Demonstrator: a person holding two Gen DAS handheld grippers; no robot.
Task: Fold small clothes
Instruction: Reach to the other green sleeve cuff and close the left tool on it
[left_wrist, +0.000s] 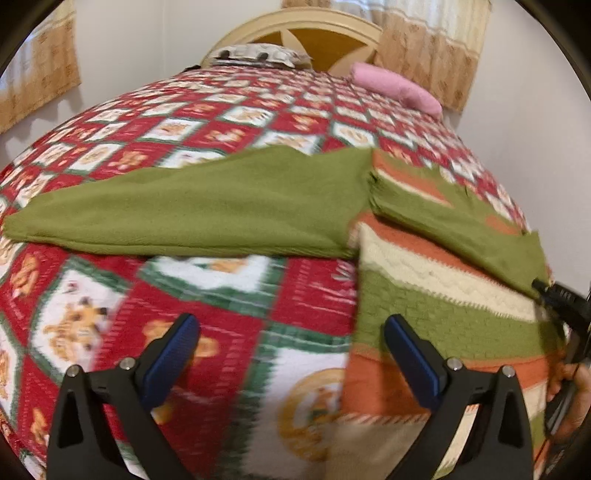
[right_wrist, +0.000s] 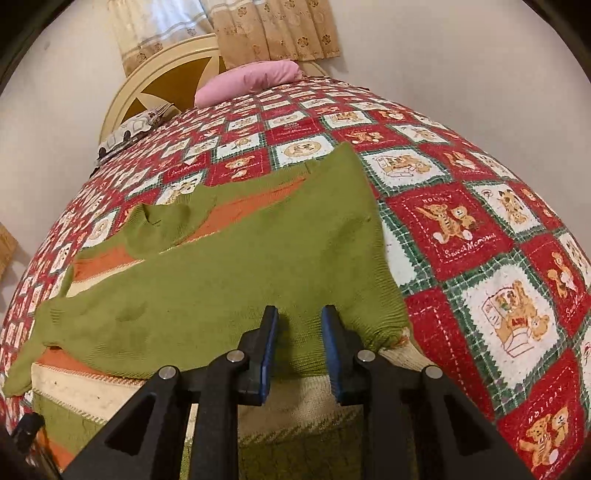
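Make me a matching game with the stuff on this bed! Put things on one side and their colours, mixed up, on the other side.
Things:
1. pillow
2. sleeve
3. bedspread
4. headboard

Colours:
A. plain green
B. cream with brown panels
C. pink
D. red, white and green squares with bears

Pairs: 1-C, 2-A, 3-D, 4-B
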